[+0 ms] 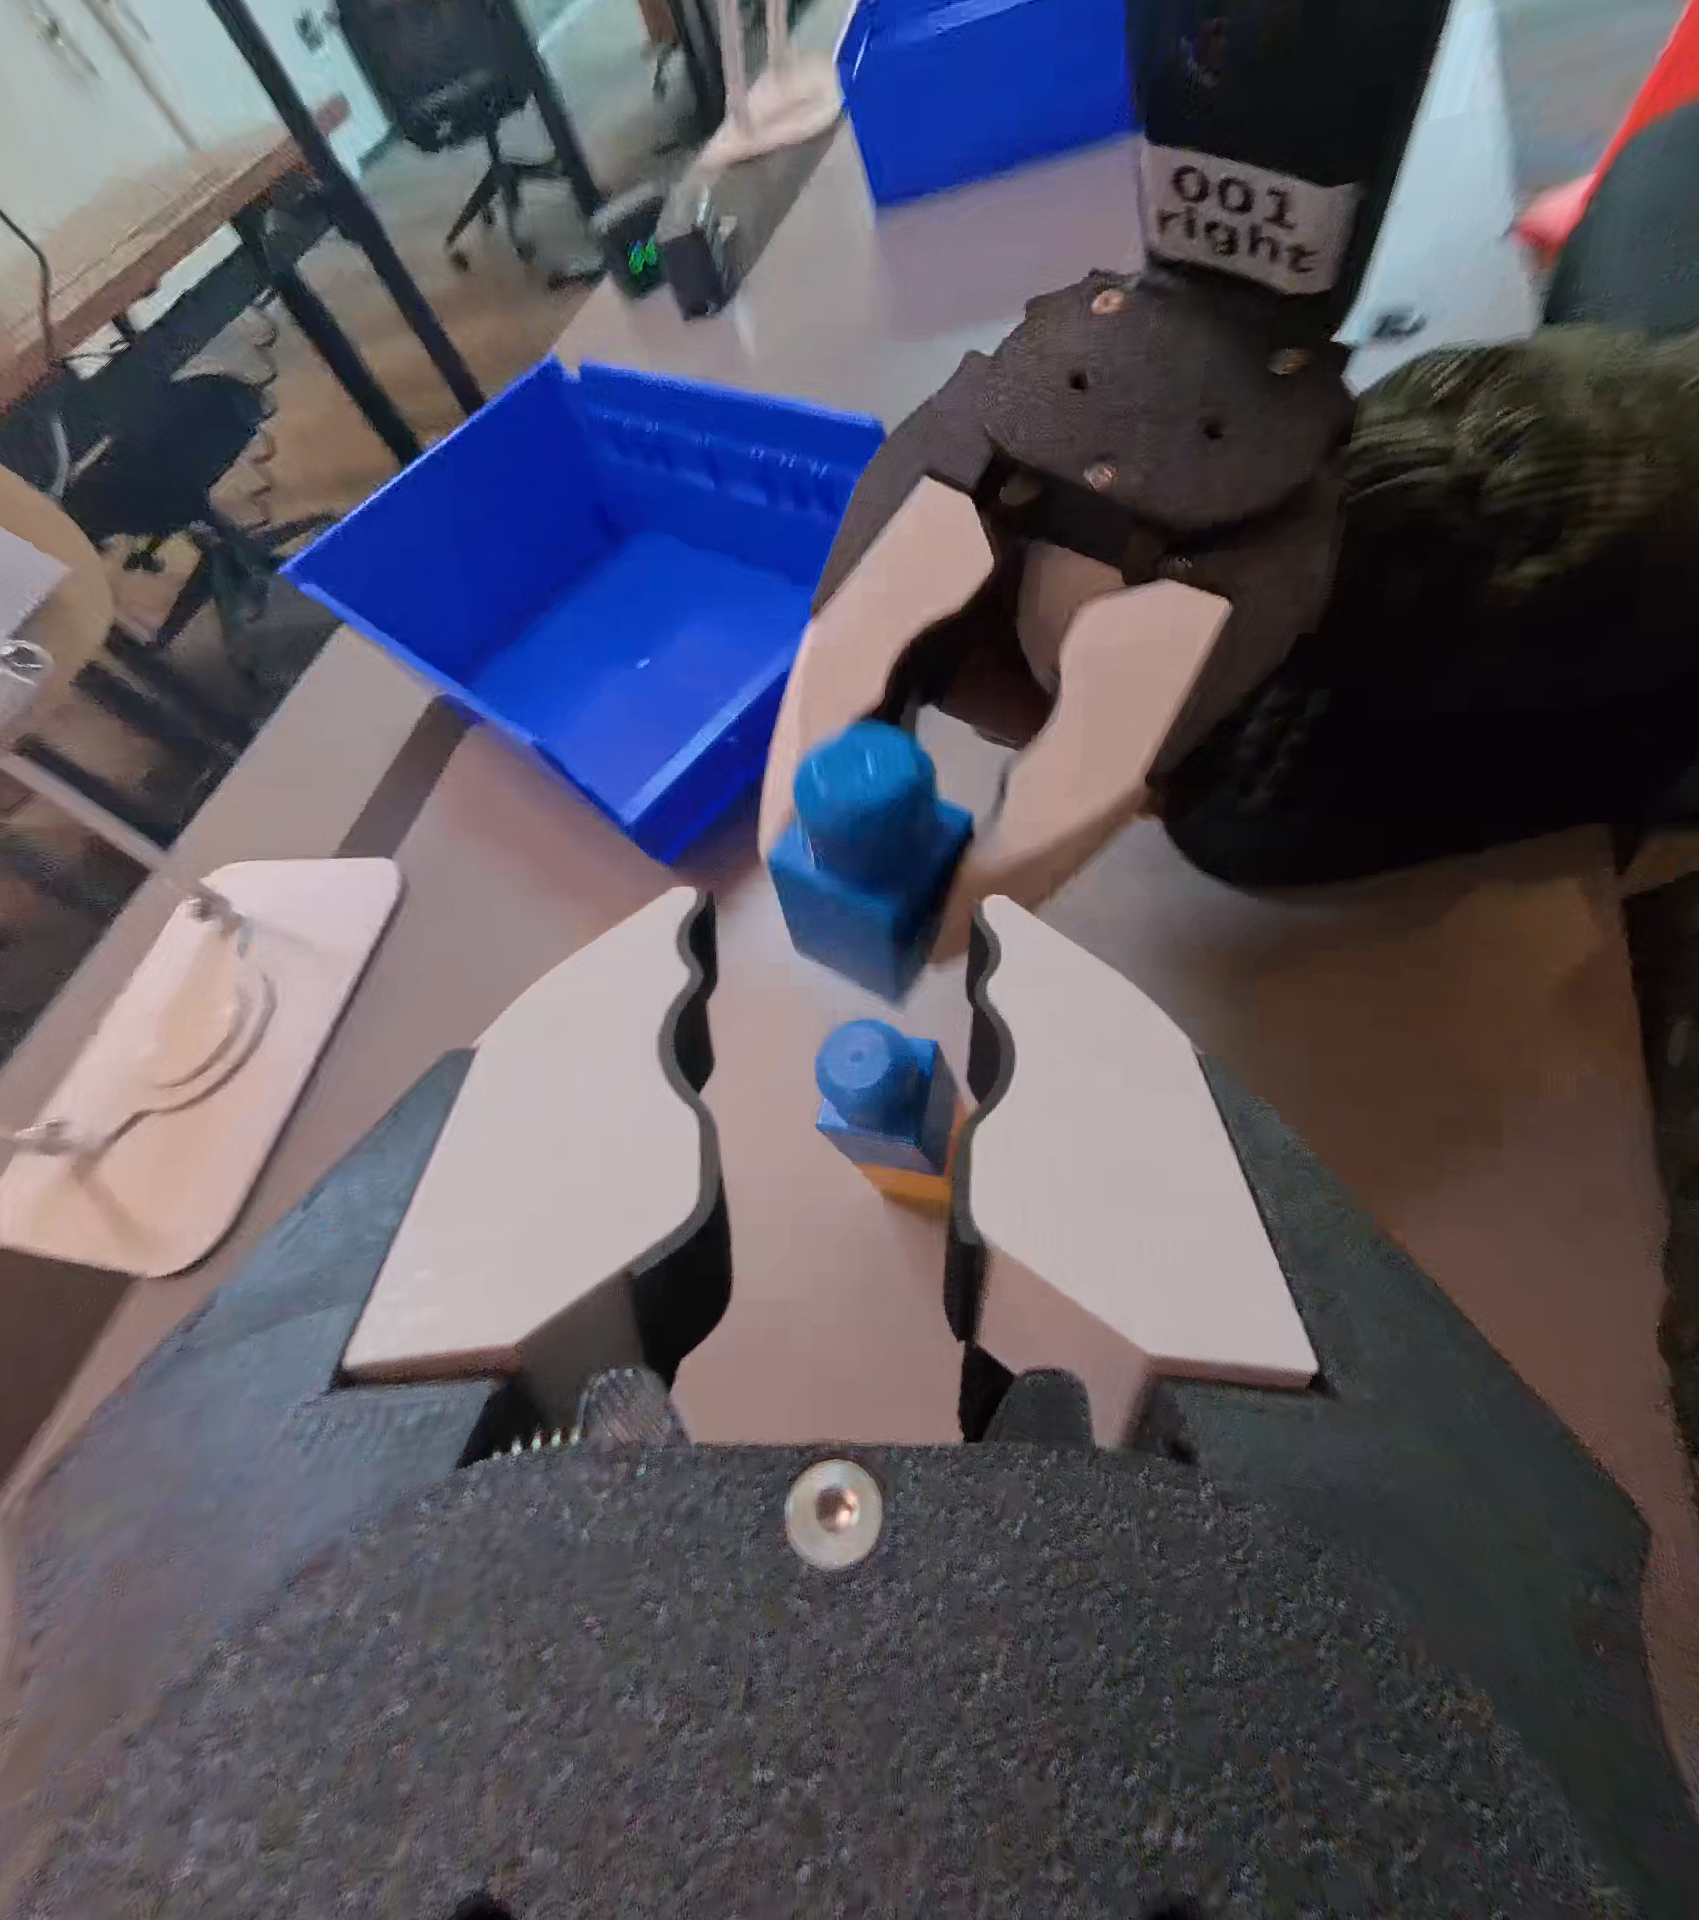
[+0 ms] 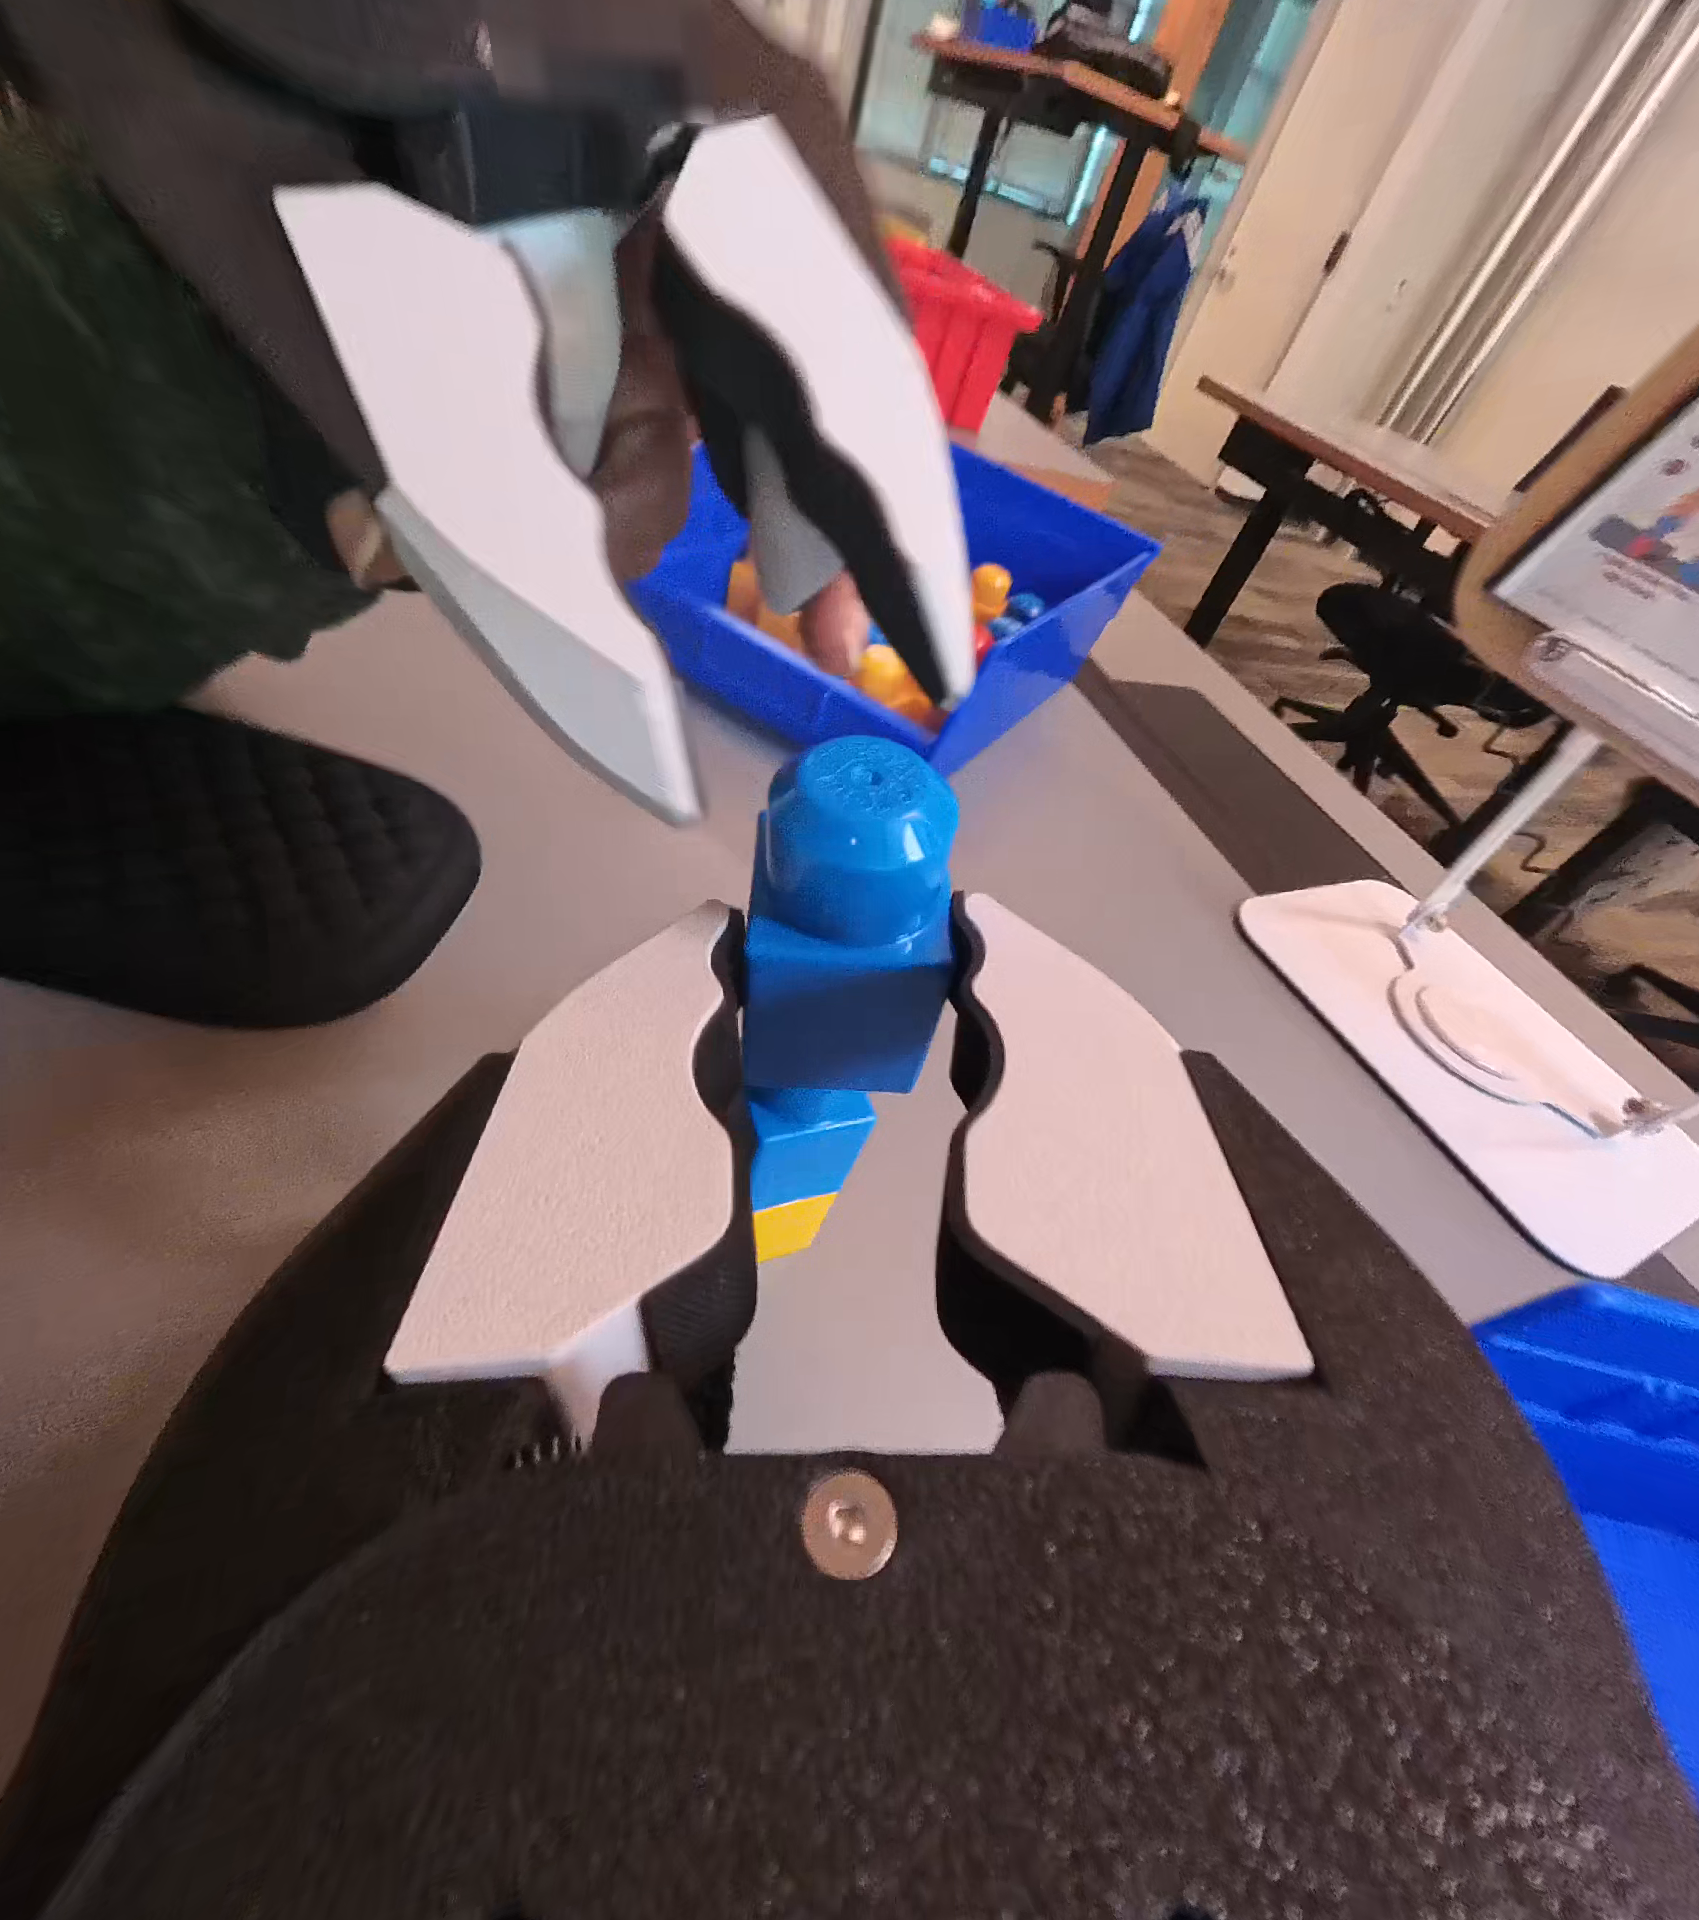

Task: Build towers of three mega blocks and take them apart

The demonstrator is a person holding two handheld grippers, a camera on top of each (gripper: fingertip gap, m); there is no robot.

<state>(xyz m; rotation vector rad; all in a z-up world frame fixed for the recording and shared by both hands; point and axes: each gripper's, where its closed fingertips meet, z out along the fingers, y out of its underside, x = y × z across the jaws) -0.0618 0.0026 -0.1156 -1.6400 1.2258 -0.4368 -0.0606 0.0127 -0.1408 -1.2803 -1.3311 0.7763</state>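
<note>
Only right wrist view shows blocks (image 2: 886, 665) filling the far bin (image 2: 1053, 644).

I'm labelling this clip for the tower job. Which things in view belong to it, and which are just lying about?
In the job: right gripper holding a blue block; blue-on-yellow stack; open left gripper; bin of blocks.

Lying about: empty blue bin; white stand base; office chairs.

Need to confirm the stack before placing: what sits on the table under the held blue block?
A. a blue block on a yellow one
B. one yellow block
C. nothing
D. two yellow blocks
A: a blue block sits on a yellow block, below the held block.
</note>
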